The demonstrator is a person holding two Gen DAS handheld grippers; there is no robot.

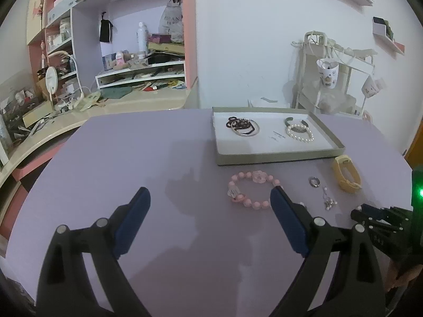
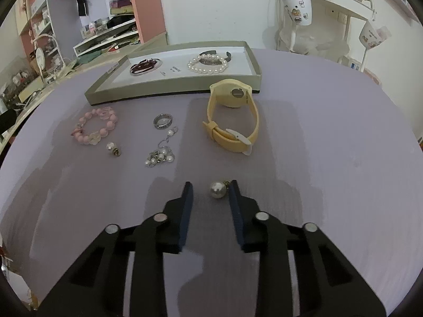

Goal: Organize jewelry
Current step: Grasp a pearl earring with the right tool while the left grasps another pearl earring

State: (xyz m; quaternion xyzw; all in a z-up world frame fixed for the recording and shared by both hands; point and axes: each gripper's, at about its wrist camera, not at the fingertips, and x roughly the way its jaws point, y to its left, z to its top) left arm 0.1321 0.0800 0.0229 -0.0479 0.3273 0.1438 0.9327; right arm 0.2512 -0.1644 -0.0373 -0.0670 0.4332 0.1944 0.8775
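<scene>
Pearl earring [image 2: 218, 190] on table [image 2: 330, 137], between fingers of right tool [image 2: 210, 189], nearer its right finger; jaws apart, nothing gripped yet. Best: centre pearl, close gently, or round bead may squirt out. Left tool [image 1: 210, 198] wide open, empty. Beyond right tool: one watch [image 2: 232, 116], one ring [image 2: 163, 121], one pink bracelet [image 2: 95, 126], second pearl earring [image 2: 113, 148], one tangled pearl piece [image 2: 160, 155], one tray [image 2: 169, 91].

Table [image 1: 132, 158]: I see a lavender top, bare on its left half.
Side desk [image 1: 127, 103]: I see a cream counter left of the table, cluttered with papers.
Round mirror [image 1: 51, 79]: upright on that desk.
Shelving [image 1: 140, 71]: I count white tiers crammed with bottles and boxes.
Trolley [image 1: 333, 79]: I see a white rack by the wall with printed cups [image 1: 327, 72] hanging.
</scene>
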